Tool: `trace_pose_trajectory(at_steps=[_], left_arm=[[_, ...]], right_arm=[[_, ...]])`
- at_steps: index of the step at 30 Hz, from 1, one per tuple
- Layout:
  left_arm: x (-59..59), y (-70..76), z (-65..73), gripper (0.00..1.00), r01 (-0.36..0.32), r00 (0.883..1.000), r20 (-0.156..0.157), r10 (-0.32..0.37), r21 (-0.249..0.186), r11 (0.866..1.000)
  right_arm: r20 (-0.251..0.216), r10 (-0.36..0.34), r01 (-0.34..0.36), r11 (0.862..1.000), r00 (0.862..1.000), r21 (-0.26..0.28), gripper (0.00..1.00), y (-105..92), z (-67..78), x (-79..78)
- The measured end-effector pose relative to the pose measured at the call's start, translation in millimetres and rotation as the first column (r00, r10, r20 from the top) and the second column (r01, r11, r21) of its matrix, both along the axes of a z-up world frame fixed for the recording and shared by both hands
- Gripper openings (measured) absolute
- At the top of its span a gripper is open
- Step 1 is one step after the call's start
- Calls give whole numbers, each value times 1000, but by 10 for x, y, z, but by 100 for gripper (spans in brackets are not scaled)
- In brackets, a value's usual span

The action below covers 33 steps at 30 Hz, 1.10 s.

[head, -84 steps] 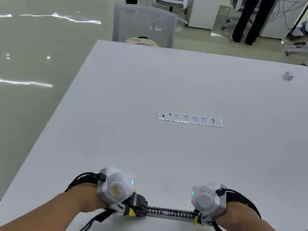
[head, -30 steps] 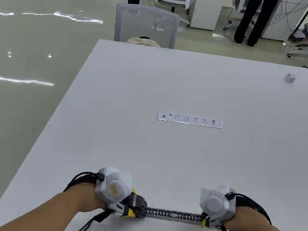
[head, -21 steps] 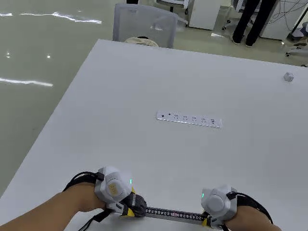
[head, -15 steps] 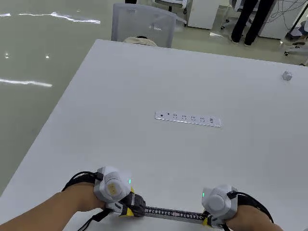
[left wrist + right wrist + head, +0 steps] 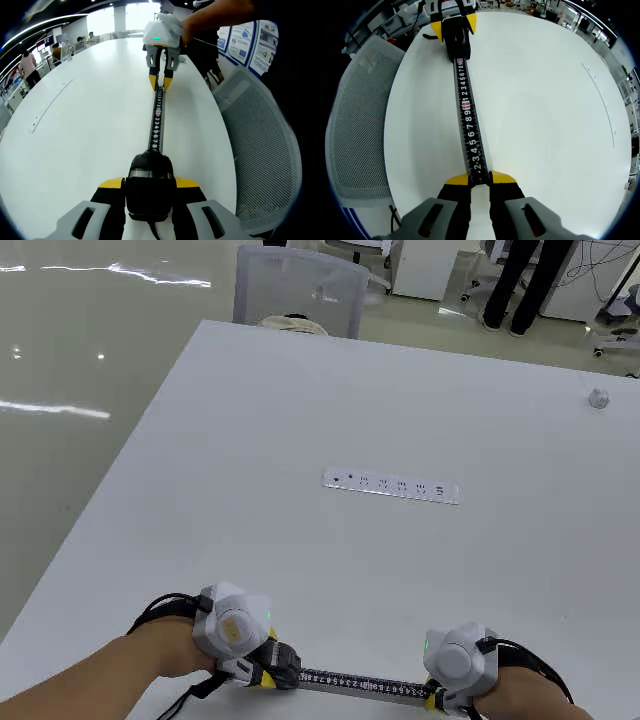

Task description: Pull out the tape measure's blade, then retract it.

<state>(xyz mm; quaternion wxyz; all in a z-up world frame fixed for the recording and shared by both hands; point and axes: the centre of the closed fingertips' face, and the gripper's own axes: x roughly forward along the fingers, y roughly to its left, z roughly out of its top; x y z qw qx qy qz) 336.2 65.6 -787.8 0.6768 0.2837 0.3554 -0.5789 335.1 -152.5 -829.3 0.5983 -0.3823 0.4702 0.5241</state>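
Black tape measure (image 5: 150, 185), numbered blade (image 5: 469, 125) — drawn out

The blade (image 5: 468, 115) ends hidden inside the right claw (image 5: 480, 178).

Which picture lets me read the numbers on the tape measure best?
The right gripper view: the blade runs up the middle, its numbers big and sharp. The left gripper view shows it narrower, numbers small. The head view shows a thin strip at the bottom edge.
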Motion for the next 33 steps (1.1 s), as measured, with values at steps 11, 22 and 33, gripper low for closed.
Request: trace_pose_trajectory(at_steps=[11, 22, 33], left_arm=[[5, -1, -1, 32, -1, 1000, -1, 1, 1, 1000], [5, -2, -1, 32, 0, 1000, -2, 0, 0, 1000], [6, 0, -6, 32, 0, 1000, -3, 0, -2, 1000]], right_arm=[[-2, -12, 12, 1000, 1000, -9, 12, -87, -3, 6], [-2, -21, 21, 1000, 1000, -16, 12, -177, -2, -1], [-5, -15, 15, 1000, 1000, -28, 12, -220, -5, 2]])
